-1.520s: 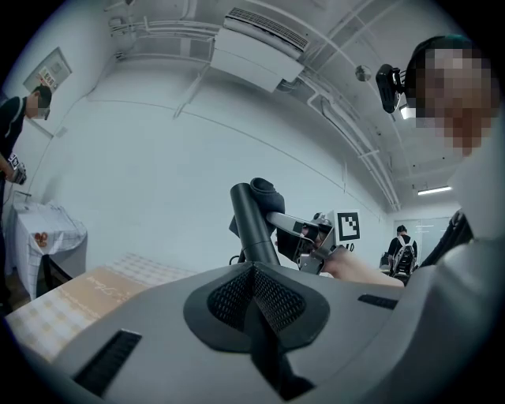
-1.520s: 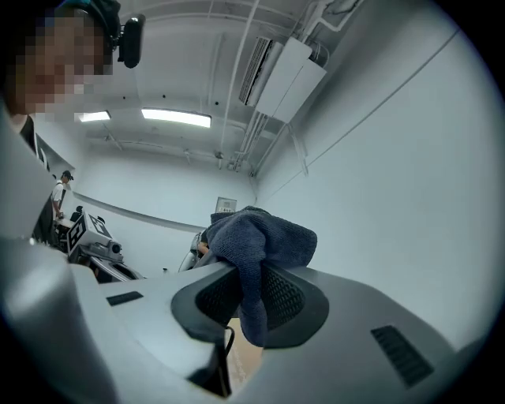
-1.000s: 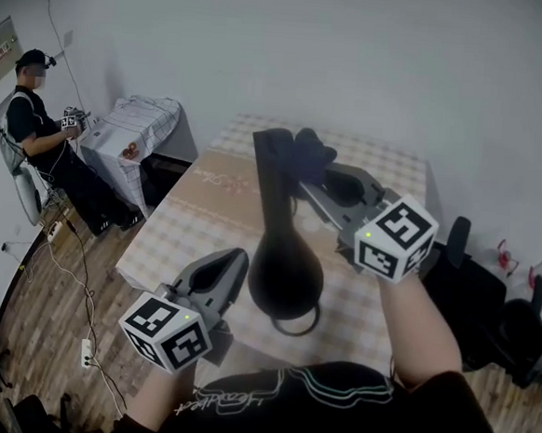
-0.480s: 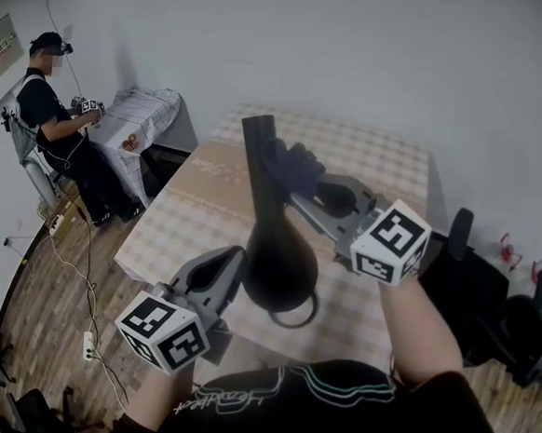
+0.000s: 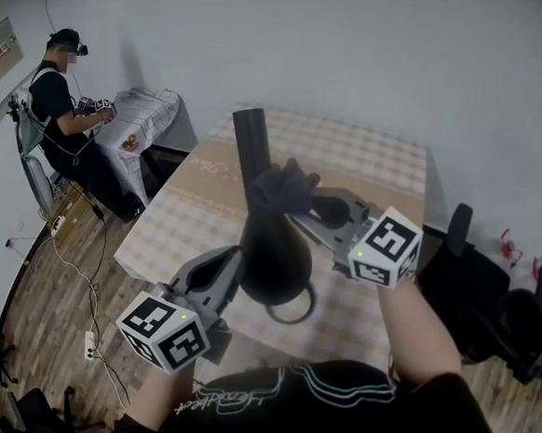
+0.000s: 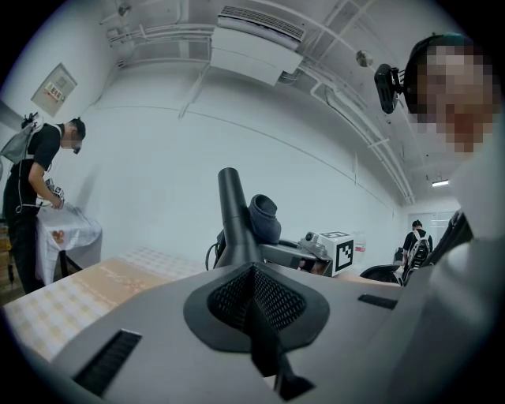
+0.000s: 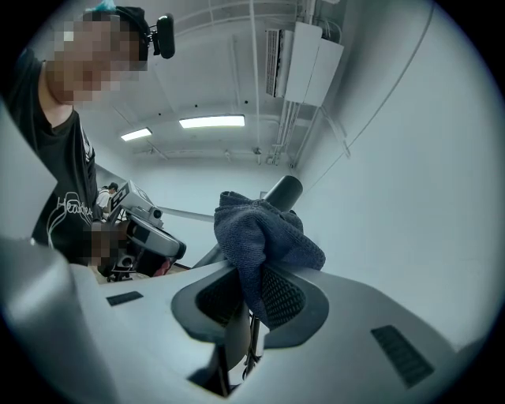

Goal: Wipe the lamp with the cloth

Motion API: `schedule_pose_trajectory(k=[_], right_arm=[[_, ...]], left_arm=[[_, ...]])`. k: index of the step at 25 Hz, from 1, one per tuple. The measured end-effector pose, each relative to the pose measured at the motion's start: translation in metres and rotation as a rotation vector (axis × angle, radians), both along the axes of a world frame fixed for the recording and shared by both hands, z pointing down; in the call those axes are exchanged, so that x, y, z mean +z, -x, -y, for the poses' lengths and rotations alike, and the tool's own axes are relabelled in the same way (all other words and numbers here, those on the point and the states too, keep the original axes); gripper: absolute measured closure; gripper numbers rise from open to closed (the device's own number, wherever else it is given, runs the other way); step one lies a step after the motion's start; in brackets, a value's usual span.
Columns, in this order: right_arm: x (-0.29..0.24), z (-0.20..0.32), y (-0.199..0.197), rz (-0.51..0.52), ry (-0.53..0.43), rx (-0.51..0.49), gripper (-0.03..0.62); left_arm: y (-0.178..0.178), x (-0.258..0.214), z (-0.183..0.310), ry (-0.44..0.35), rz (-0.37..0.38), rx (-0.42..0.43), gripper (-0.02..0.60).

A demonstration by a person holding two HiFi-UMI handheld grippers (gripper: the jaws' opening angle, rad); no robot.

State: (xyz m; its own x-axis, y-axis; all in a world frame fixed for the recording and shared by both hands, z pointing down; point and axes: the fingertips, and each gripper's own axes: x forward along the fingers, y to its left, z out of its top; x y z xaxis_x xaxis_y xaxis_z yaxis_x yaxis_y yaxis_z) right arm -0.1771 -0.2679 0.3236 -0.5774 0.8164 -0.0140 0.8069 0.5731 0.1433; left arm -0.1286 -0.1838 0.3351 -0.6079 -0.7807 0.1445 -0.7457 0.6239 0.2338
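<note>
A black lamp (image 5: 273, 253) with a bulbous base and a tall neck (image 5: 252, 135) stands over the checked table. My right gripper (image 5: 296, 199) is shut on a dark blue-grey cloth (image 5: 278, 191) and presses it against the middle of the neck. In the right gripper view the cloth (image 7: 260, 237) bunches out of the jaws in front of the neck (image 7: 282, 192). My left gripper (image 5: 234, 264) is at the lamp's base from the lower left, jaws closed against it. In the left gripper view the neck (image 6: 235, 221) rises just beyond the jaws, with the cloth (image 6: 264, 219) beside it.
The table (image 5: 387, 164) carries a checked cover. A person (image 5: 68, 120) sits at the far left by a small covered table (image 5: 138, 121). A black chair (image 5: 488, 303) stands at the right. Cables and a power strip (image 5: 86, 350) lie on the wooden floor.
My right gripper has drawn the cloth down the lamp's neck, from near its top to about its middle. The left gripper has stayed at the base.
</note>
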Motion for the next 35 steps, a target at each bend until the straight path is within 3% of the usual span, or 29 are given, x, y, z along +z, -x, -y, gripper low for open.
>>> schedule_pose_trajectory(k=[15,35], right_arm=[[0.034,0.007,-0.013,-0.077,0.041,-0.054,0.537],[0.107,0.038,-0.041,-0.213,0.022,-0.002,0.537]], left_arm=[[-0.008,0.016,-0.009,-0.008,-0.039,-0.044,0.581],[-0.018,0.043,-0.025,-0.076,-0.134,-0.073,0.581]])
